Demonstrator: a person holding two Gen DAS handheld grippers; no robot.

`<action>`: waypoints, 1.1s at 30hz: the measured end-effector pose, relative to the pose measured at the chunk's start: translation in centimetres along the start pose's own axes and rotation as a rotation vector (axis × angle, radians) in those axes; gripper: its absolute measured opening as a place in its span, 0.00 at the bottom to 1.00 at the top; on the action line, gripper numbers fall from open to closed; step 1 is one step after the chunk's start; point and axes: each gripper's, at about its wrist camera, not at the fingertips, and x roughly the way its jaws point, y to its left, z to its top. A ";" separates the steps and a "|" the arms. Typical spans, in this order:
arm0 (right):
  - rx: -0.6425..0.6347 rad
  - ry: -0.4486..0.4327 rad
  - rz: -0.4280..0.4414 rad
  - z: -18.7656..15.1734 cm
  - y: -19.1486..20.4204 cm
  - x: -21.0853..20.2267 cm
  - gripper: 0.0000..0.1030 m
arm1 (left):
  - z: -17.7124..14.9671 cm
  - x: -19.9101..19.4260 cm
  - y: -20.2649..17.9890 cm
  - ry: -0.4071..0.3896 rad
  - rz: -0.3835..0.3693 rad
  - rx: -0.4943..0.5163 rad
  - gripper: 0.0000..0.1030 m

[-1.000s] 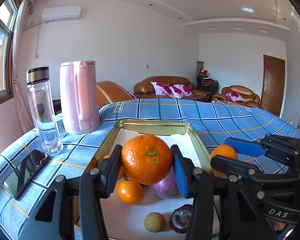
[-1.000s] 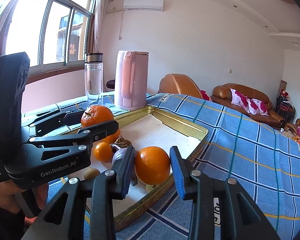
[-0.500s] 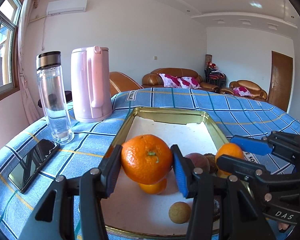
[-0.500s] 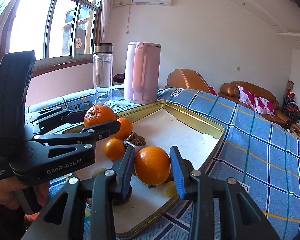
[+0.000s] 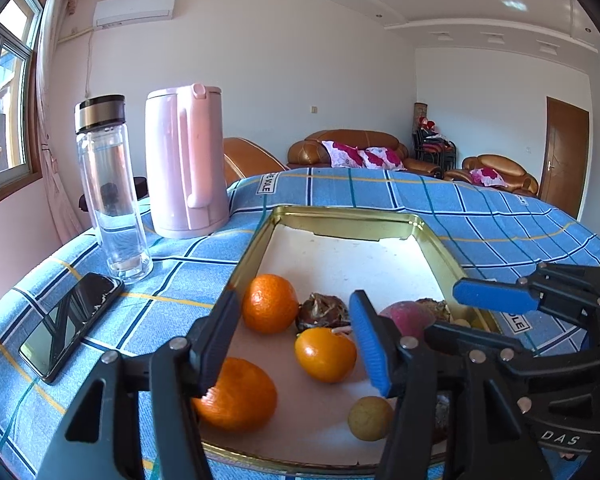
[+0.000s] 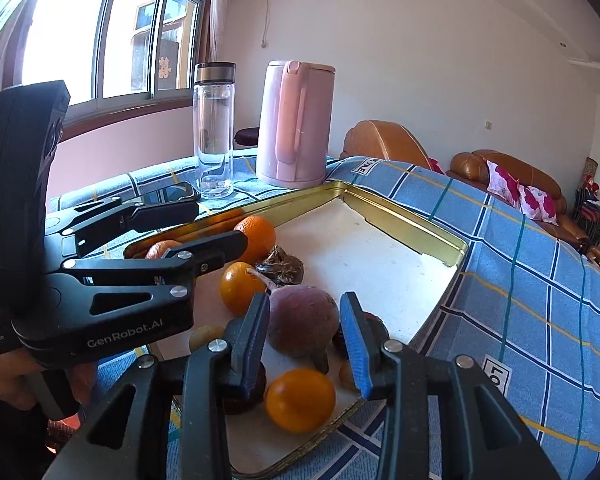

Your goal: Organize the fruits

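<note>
A gold metal tray (image 5: 340, 216) on the blue checked table holds the fruit. In the left wrist view my left gripper (image 5: 296, 340) is open and empty over the tray's near end. A large orange (image 5: 236, 394) lies just under its left finger; a small orange (image 5: 325, 354), another orange (image 5: 270, 303) and a small tan fruit (image 5: 370, 418) lie around it. In the right wrist view my right gripper (image 6: 306, 344) is open and empty. An orange (image 6: 300, 399) lies below it at the tray's near edge (image 6: 440, 240), and a purple fruit (image 6: 303, 320) sits behind the fingers.
A pink kettle (image 5: 186, 160), a clear water bottle (image 5: 110, 192) and a black phone (image 5: 72, 328) stand left of the tray. A dried brown fruit (image 5: 322, 310) lies mid-tray. The tray's far half is bare white. Sofas stand beyond the table.
Both grippers have opened and let go of their oranges, which now lie in the tray's near end. Both grippers have pulled back slightly.
</note>
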 end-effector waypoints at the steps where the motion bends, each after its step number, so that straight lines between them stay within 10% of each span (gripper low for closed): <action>1: 0.004 -0.004 -0.003 0.0 -0.1 -0.1 0.40 | 0.1 -0.1 0.0 -0.005 0.002 -0.001 0.66; 17: 0.130 -0.086 -0.172 -1.0 -3.7 -4.3 0.66 | 1.3 -2.8 -0.7 -0.106 -0.009 -0.013 0.95; 33: 0.175 -0.155 -0.285 -1.6 -6.2 -8.9 0.76 | 1.8 -3.9 -2.6 -0.124 -0.029 0.020 1.00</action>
